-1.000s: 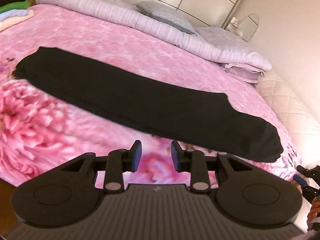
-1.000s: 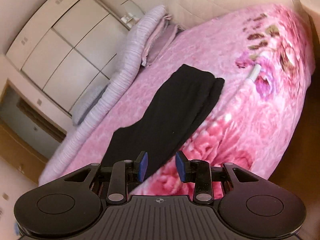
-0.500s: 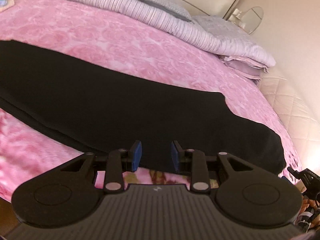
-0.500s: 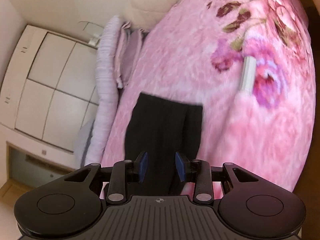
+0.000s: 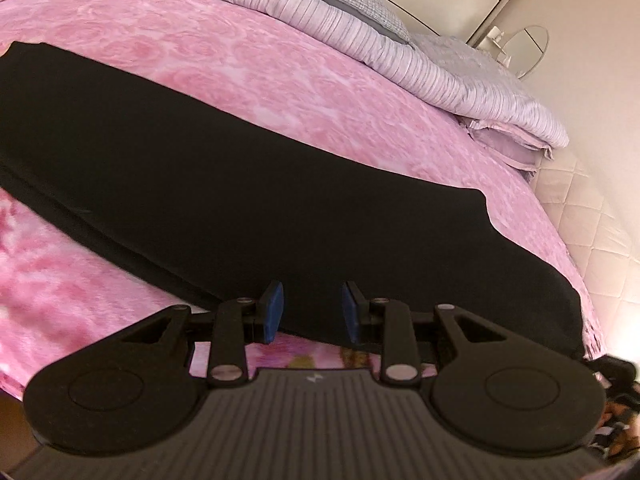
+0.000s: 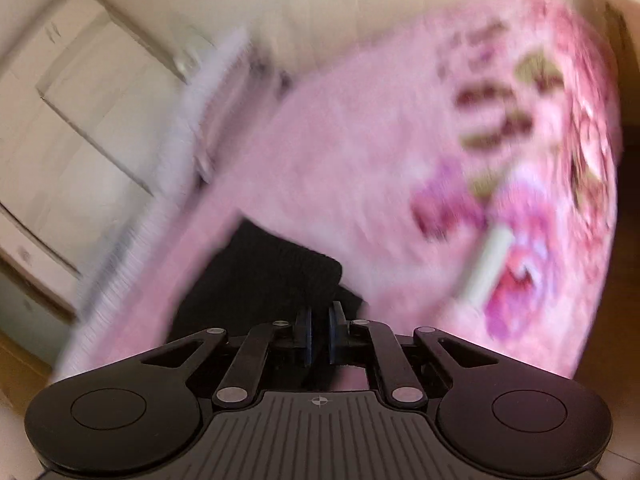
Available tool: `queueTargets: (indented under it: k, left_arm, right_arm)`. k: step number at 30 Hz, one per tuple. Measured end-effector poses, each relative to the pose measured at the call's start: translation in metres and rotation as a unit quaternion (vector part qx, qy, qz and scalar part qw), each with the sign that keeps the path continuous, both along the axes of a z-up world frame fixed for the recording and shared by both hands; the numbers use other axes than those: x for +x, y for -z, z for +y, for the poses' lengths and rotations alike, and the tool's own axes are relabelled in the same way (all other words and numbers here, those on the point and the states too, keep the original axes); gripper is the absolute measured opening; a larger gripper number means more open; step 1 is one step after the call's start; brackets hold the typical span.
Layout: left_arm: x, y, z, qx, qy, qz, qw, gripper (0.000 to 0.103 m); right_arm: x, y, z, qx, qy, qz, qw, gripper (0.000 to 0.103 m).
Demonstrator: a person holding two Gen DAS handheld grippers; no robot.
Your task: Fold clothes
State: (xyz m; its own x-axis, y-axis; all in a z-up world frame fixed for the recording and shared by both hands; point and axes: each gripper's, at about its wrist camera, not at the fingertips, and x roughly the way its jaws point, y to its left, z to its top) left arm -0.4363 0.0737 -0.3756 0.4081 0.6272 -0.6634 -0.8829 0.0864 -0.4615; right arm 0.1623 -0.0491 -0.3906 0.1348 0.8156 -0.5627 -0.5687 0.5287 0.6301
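Left wrist view. Black garment (image 5: 248,184): laid flat, long, across a pink floral bedspread (image 5: 280,80), running from far left to near right. Left gripper (image 5: 311,312): blue-padded fingers (image 5: 274,311) released, spread apart over the garment's near edge; cloth between them, not pinched. Beyond: striped lilac duvet (image 5: 360,36), grey pillow (image 5: 360,12), round mirror (image 5: 528,50) at the far wall, quilted bed edge (image 5: 580,216) at right.

Right wrist view, blurred. Right gripper (image 6: 319,336): fingers just closing, now nearly together, a narrow slit left; set at the garment's (image 6: 260,276) end, black cloth behind and around the pads. Cannot tell through the blur whether cloth is pinched. Bedspread (image 6: 360,140) filling the middle; pale stick-like item (image 6: 486,264) lying on its flower print at right, well apart from the garment. White wardrobe (image 6: 92,92) at left.
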Motion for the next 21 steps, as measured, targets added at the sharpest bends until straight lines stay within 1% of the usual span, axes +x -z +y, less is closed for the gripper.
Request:
queueTargets:
  k: [2,3,4,5,6,7,9,11,12,13,15,16,18,21]
  left_arm:
    - [-0.007,0.002,-0.002,-0.004,-0.006,-0.002,1.0000,0.026]
    - [-0.014,0.001,-0.004,-0.002,-0.013,-0.003,0.9999,0.026]
    - [-0.020,0.000,-0.006,0.000,-0.021,-0.005,0.9998,0.026]
    - [-0.028,-0.001,-0.008,0.000,-0.028,-0.004,0.9996,0.027]
    - [-0.036,-0.002,-0.010,0.001,-0.036,-0.004,0.9993,0.027]
    - [-0.047,-0.003,-0.011,0.001,-0.046,-0.004,0.9989,0.027]
    - [-0.071,-0.006,-0.013,0.001,-0.074,-0.009,0.9972,0.027]
    - [-0.098,-0.008,-0.014,0.001,-0.107,-0.016,0.9942,0.027]
    - [-0.114,-0.009,-0.013,0.001,-0.128,-0.021,0.9916,0.027]
    - [-0.132,-0.009,-0.011,0.001,-0.153,-0.032,0.9877,0.027]
    - [-0.167,-0.011,-0.008,0.001,-0.202,-0.053,0.9779,0.027]
    - [-0.185,-0.010,-0.007,0.003,-0.227,-0.074,0.9711,0.027]
    - [-0.221,-0.006,-0.001,-0.004,-0.278,-0.114,0.9539,0.027]
    - [-0.255,-0.001,0.008,-0.002,-0.322,-0.145,0.9355,0.028]
  right_arm:
    - [-0.007,-0.004,-0.001,-0.005,-0.005,-0.022,1.000,0.010]
    - [-0.010,-0.006,-0.001,-0.008,-0.006,-0.032,0.999,0.016]
    - [-0.014,-0.011,-0.004,-0.019,0.004,-0.034,0.999,0.030]
    - [-0.020,-0.017,-0.006,-0.035,0.018,-0.046,0.998,0.038]
    - [-0.028,-0.024,-0.010,-0.046,0.034,-0.069,0.996,0.043]
    - [-0.038,-0.030,-0.013,-0.047,0.041,-0.088,0.994,0.045]
    - [-0.060,-0.042,-0.016,-0.057,0.046,-0.113,0.991,0.045]
    - [-0.079,-0.048,-0.010,-0.039,0.013,-0.101,0.994,0.045]
    - [-0.088,-0.047,-0.009,-0.028,-0.006,-0.085,0.996,0.045]
    - [-0.098,-0.047,-0.007,-0.018,-0.025,-0.070,0.997,0.045]
    - [-0.115,-0.043,-0.003,-0.026,-0.039,-0.060,0.997,0.045]
    - [-0.123,-0.041,-0.002,-0.032,-0.043,-0.060,0.997,0.045]
    - [-0.133,-0.038,0.002,-0.041,-0.043,-0.059,0.996,0.045]
    - [-0.139,-0.039,0.004,-0.040,-0.037,-0.044,0.998,0.045]
